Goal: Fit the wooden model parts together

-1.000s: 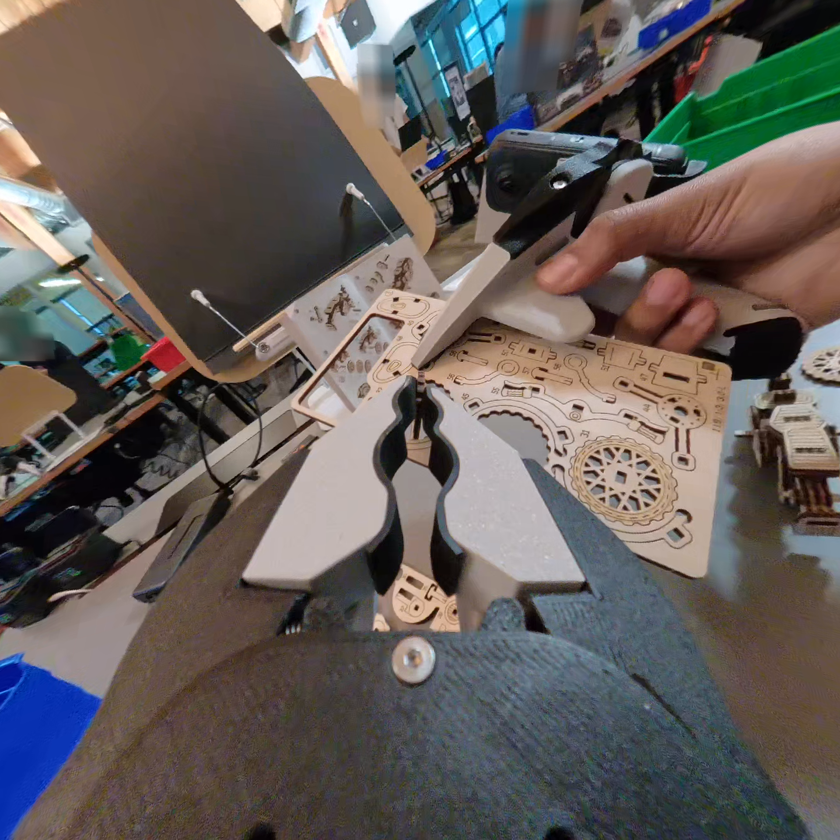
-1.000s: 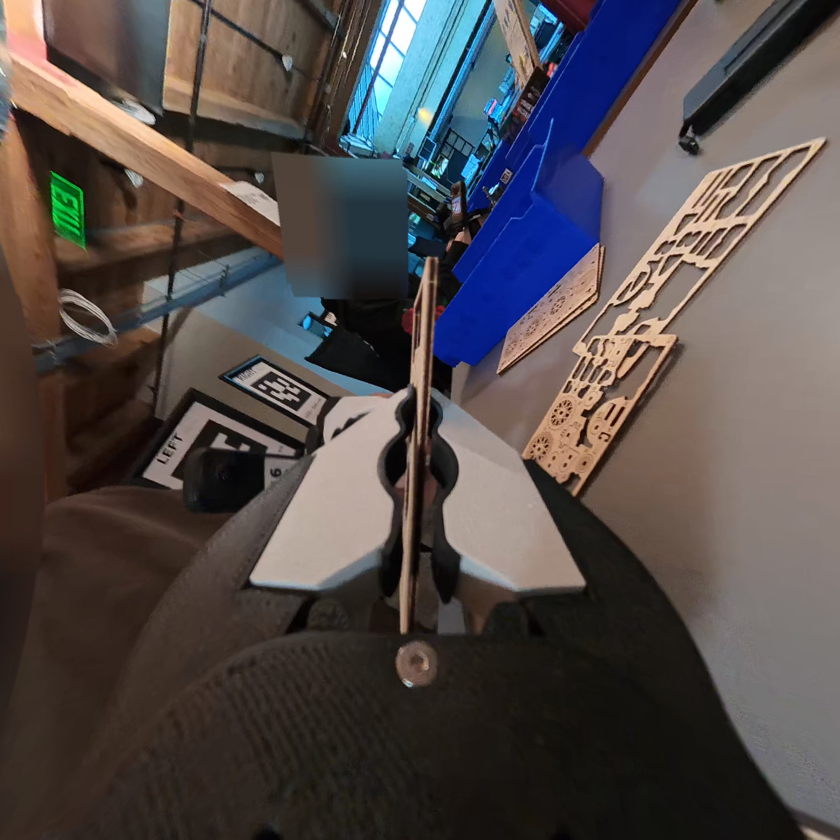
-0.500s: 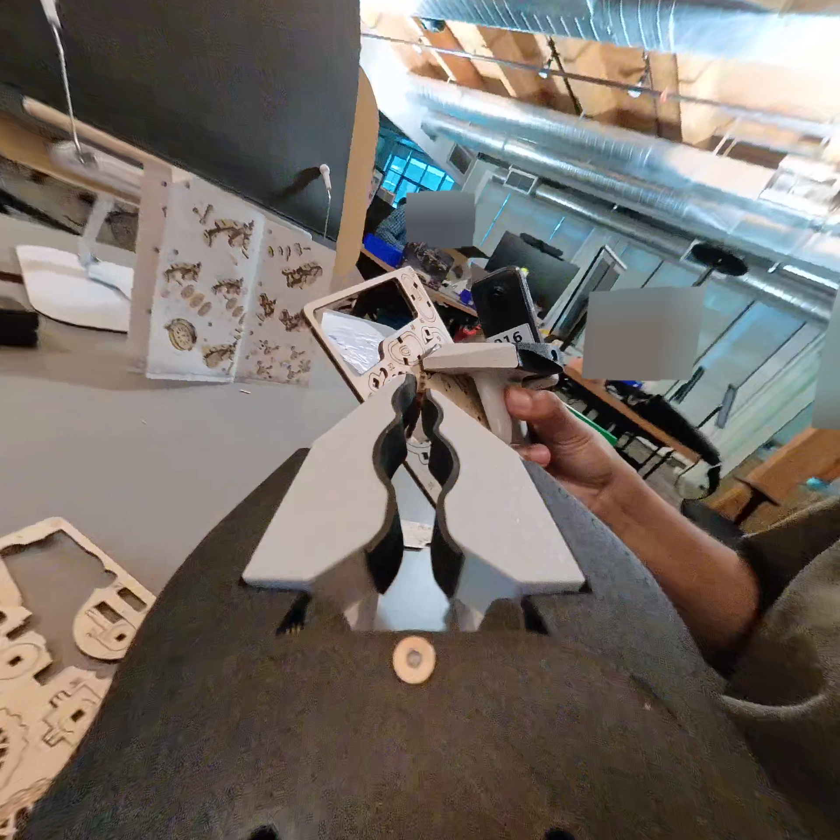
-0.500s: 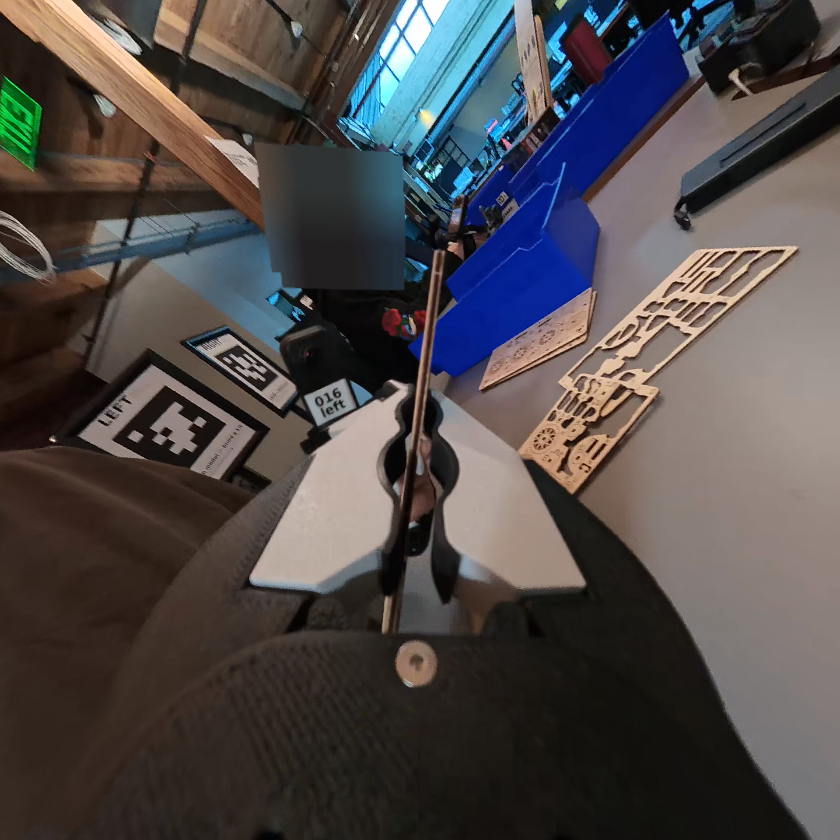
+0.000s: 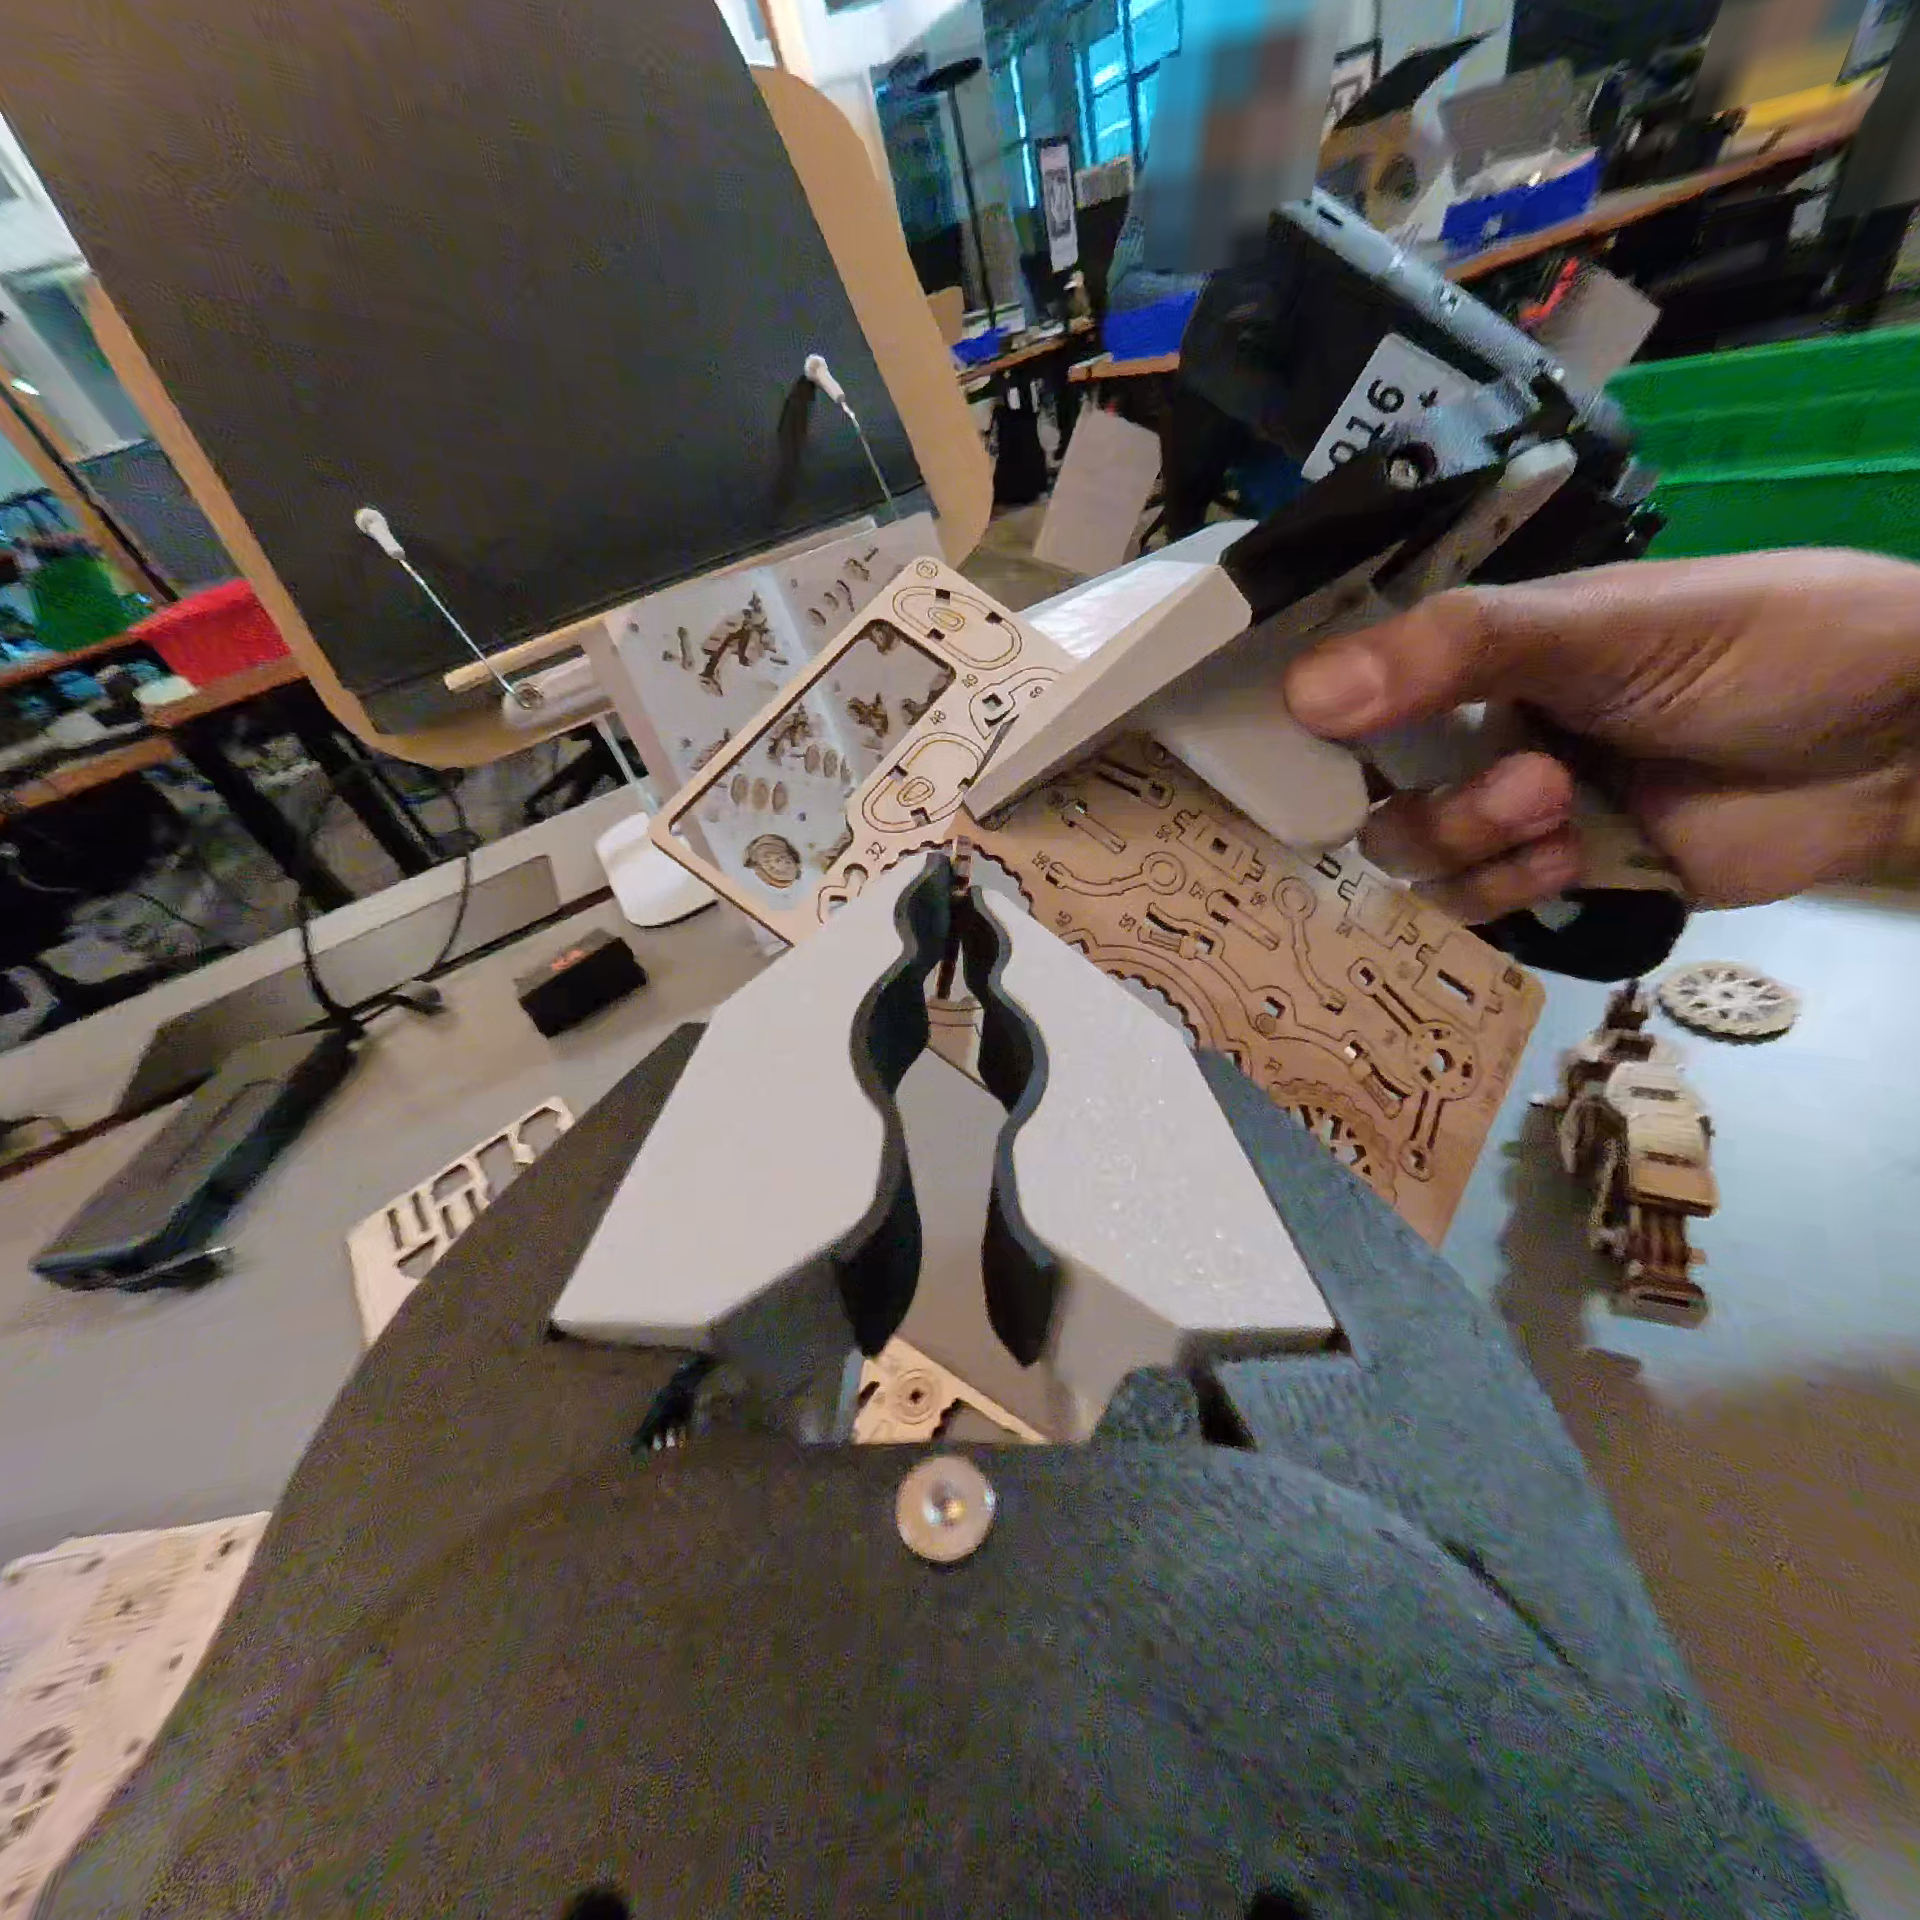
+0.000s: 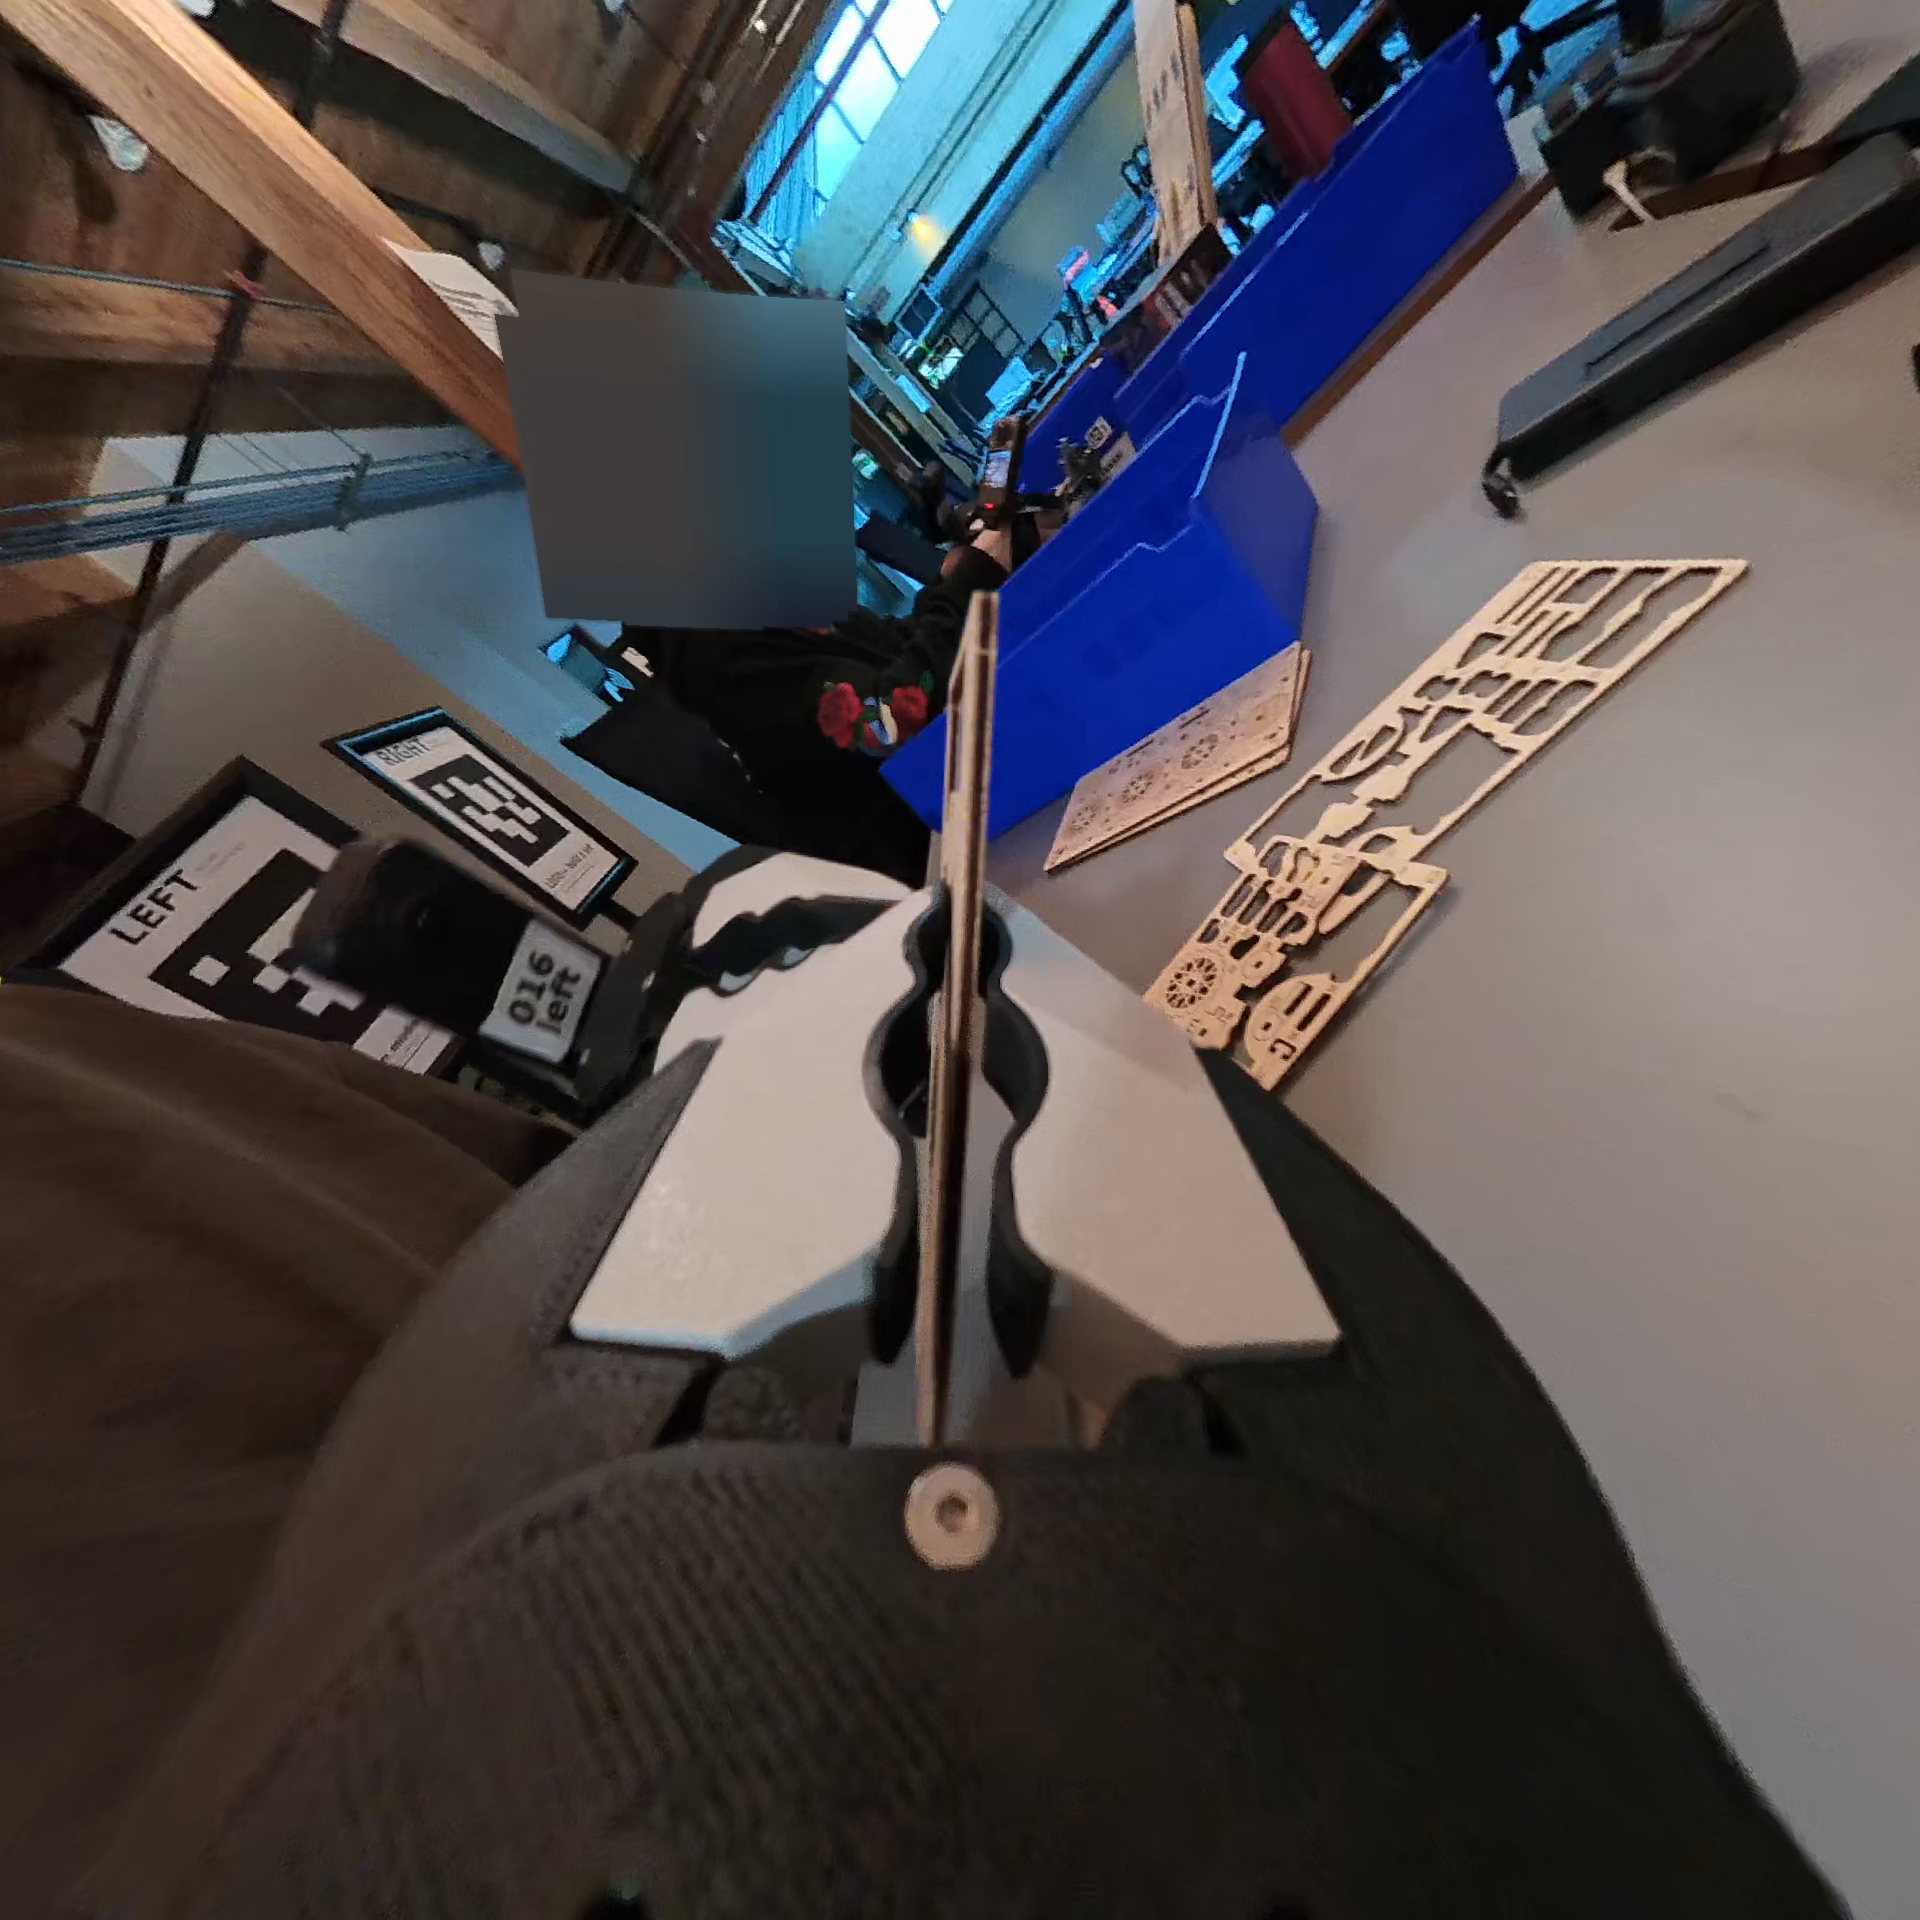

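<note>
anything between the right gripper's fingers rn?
Yes. In the right wrist view the right gripper is shut on the wooden parts sheet, seen edge-on between its fingers; left wrist view confirms.

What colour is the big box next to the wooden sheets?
Bright blue, seen best in the right wrist view.

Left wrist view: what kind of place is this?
Likely a shared workshop or lab: rows of workbenches behind, plastic storage bins like the green bin, and laser-cut wooden sheets lying on a grey table.
</note>
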`<state>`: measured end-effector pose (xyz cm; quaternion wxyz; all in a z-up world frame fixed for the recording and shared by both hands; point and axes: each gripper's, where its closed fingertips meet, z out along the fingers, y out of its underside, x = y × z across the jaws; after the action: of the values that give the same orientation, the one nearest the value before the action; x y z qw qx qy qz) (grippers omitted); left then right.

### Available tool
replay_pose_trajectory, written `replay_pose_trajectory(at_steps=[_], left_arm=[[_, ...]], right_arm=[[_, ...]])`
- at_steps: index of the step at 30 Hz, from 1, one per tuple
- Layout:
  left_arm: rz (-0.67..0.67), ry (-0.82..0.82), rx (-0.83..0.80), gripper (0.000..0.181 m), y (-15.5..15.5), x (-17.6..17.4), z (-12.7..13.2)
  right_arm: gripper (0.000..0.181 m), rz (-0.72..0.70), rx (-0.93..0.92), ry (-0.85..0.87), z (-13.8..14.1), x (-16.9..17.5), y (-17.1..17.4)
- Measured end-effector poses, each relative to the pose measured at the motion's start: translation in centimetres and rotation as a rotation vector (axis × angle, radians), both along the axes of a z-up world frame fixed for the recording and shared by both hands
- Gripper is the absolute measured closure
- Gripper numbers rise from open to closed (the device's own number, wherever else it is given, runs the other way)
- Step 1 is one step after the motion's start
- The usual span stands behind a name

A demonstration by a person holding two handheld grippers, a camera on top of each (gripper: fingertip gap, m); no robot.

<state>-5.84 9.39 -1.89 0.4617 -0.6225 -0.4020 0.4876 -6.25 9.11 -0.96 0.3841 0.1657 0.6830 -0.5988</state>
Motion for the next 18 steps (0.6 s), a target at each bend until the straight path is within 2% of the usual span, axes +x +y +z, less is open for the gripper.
replay_pose_trajectory(at_steps=[3, 7, 13, 18], left_arm=[[-0.071, -0.012, 0.196, 0.178, -0.5, 0.1, 0.4], [-0.076, -0.016, 0.161, 0.178, -1.1, 0.1, 0.0], [-0.096, -0.016, 0.228, 0.179, -1.1, 0.0, -0.3], [-0.027, -0.049, 0.134, 0.178, -1.2, -0.5, -1.5]], right_arm=[[0.179, 0.049, 0.004, 0.057, 0.0, 0.5, 0.2], [0.178, 0.08, 0.047, 0.133, -0.7, 0.7, 0.5], [0.179, 0.088, 0.064, 0.136, -1.1, 0.7, 0.4], [0.18, 0.064, 0.103, 0.188, -1.8, 0.6, 0.3]])
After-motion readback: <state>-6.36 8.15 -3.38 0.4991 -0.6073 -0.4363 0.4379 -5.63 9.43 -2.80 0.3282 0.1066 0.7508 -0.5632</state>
